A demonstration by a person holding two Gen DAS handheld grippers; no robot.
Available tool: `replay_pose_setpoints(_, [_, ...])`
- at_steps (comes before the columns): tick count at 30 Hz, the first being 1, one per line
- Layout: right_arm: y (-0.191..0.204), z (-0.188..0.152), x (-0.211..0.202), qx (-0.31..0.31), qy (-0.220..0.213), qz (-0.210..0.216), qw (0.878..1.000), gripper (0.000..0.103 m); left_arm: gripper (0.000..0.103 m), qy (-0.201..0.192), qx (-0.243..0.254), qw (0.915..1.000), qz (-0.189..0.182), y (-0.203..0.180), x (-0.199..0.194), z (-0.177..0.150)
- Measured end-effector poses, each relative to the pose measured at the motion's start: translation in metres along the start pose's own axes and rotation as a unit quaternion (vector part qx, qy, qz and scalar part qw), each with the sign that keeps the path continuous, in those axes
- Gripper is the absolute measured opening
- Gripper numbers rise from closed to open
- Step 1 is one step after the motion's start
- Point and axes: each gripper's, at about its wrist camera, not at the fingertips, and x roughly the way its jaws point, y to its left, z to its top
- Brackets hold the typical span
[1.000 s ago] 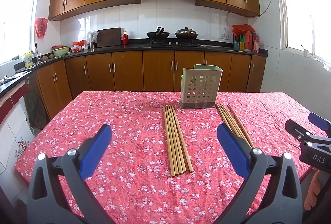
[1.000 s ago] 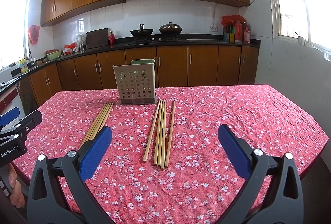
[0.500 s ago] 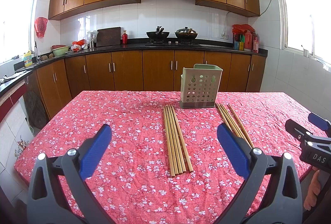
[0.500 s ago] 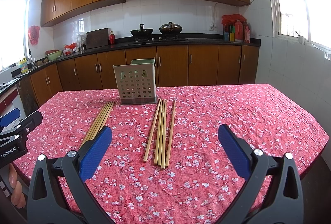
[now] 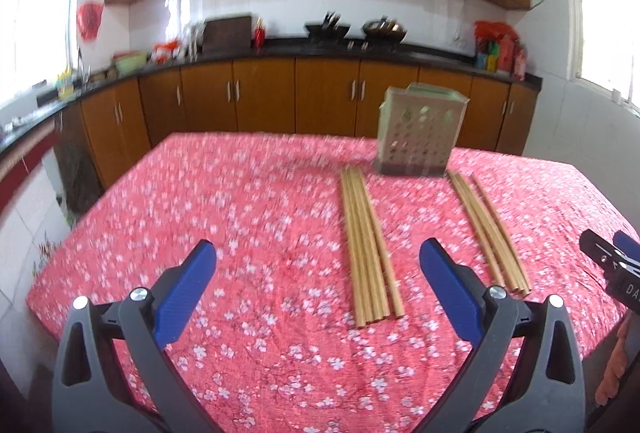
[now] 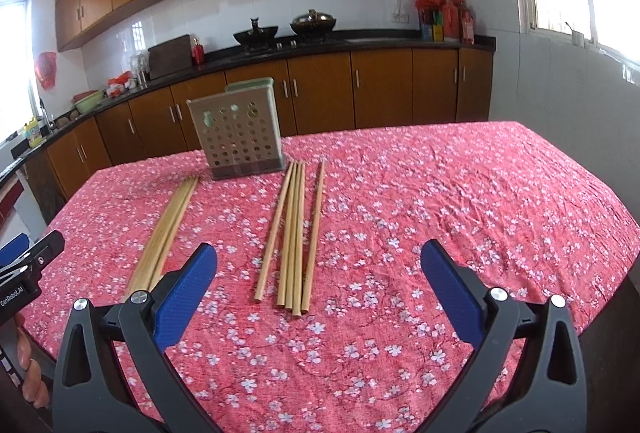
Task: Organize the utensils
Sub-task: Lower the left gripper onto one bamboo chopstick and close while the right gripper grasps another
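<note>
Two groups of bamboo chopsticks lie on the red floral tablecloth. The left group [image 5: 366, 245] also shows in the right wrist view [image 6: 166, 231]. The right group [image 5: 486, 229] shows there too [image 6: 294, 229]. A pale green perforated utensil holder [image 5: 420, 131] [image 6: 240, 135] stands upright behind them. My left gripper [image 5: 318, 269] is open and empty, above the cloth to the left of the left group. My right gripper [image 6: 320, 269] is open and empty, just right of the right group's near ends.
The table [image 5: 200, 193] [image 6: 480, 201] is covered by the floral cloth, with its edges close on the left and right. Kitchen cabinets and a black counter [image 5: 280, 45] with woks run behind. The other gripper's tip shows at each view's edge.
Both grippers have tilted downward and moved forward toward the table. The left view is blurred and has swung left; the chopsticks and holder have not moved.
</note>
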Motion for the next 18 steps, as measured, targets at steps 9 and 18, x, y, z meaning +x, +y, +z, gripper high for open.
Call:
replay_pose_setpoints(9, [-0.016, 0.004, 0.079, 0.048, 0.126, 0.013, 0.991, 0.033, 0.09, 0.075, -0.011, 0.9971, 0.008, 0.01, 0.051, -0.001])
replay_pose_setpoints(18, [-0.009, 0.003, 0.132, 0.066, 0.196, 0.04, 0.978, 0.015, 0.071, 0.117, -0.008, 0.9928, -0.024, 0.005, 0.087, 0.004])
